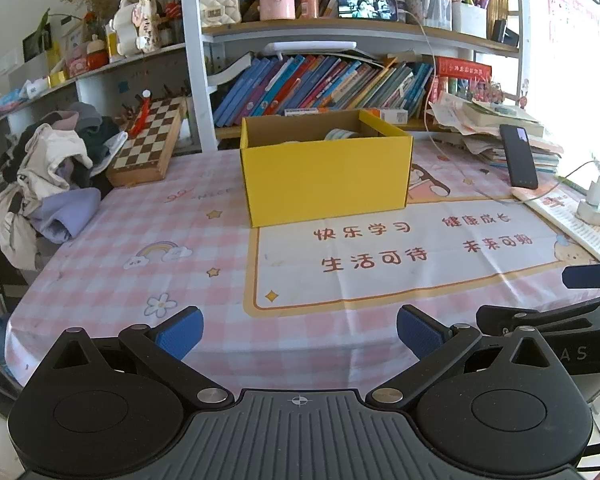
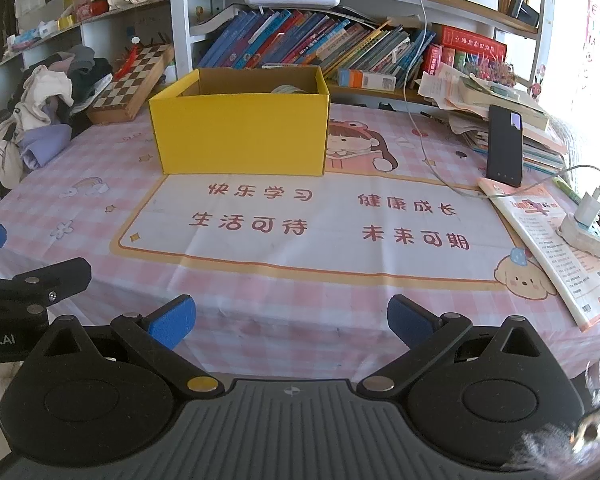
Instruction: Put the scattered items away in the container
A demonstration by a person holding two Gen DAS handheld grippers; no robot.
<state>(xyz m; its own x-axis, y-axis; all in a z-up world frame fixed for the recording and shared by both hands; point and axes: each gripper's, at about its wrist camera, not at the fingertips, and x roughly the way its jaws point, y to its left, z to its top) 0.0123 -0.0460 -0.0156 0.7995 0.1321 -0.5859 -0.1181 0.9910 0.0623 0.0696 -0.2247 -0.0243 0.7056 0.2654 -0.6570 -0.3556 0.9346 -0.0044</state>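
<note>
left gripper (image 1: 300, 334): jaws spread wide, nothing held | right gripper (image 2: 292, 322): jaws wide, nothing held | yellow box (image 1: 326, 178): mid-table, a roll (image 1: 340, 134) seen inside | risk: propped phone (image 2: 505, 146) could be toppled if clutter beside it is reached for carelessly

Tablecloth (image 2: 260, 304) white panel, red characters: 快乐学习, 健康成长, 生活可待, 未来可期; left gripper (image 1: 299, 332) seen in right wrist view, body marked "bot.AI", start cut off; right gripper (image 2: 291, 317) seen in left wrist view, letters "AS"; book spines unreadable.
</note>
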